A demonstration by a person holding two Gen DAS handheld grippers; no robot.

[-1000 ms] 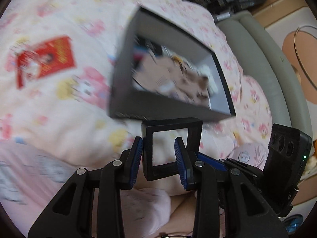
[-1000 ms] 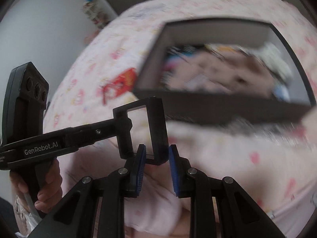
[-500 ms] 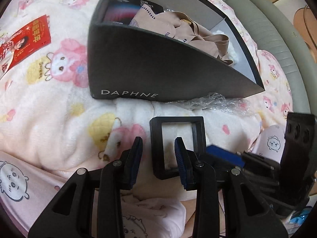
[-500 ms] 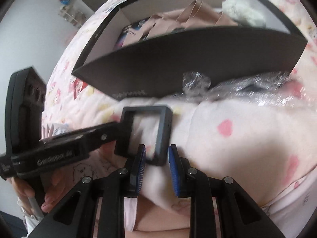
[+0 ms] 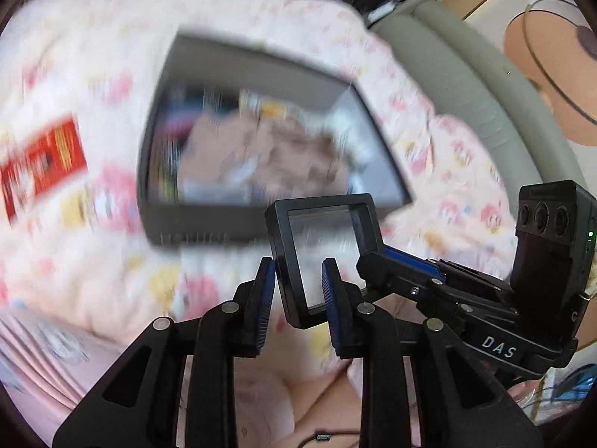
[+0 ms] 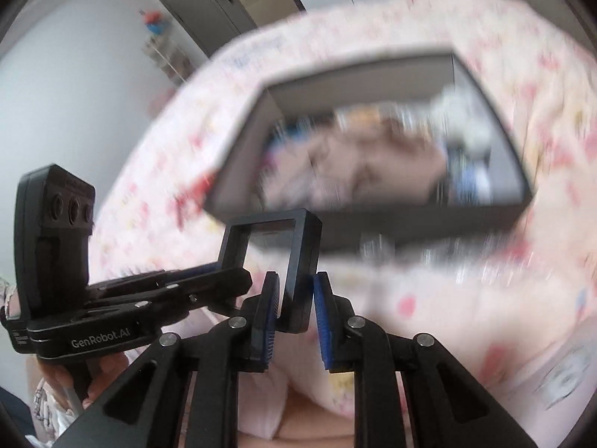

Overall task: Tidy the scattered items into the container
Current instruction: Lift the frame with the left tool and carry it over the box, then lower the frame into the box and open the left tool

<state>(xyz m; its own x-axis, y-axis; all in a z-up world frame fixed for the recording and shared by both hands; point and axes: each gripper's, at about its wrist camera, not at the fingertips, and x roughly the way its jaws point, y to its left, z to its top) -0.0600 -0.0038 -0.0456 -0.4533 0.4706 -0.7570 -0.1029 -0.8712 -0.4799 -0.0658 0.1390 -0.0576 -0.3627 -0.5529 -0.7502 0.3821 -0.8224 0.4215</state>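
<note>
Left wrist view: the left gripper has just been closing and now grasps the left bar and corner of a small black square frame with a clear pane, one blue pad outside the bar, the other within the opening. The right gripper reaches in from the right and pinches the frame's right side. Beyond, blurred, the dark grey box sits open on the pink cartoon-print blanket, with beige cloth and other items inside. A red packet lies far left on the blanket; a grey padded bed edge curves on the right.

Right wrist view: the right gripper, its jaws also just closing, clasps the frame's right bar edge-on. The left gripper enters from the left onto the frame's other side, a hand beneath it. The box lies just beyond, its near wall between frame and contents.
</note>
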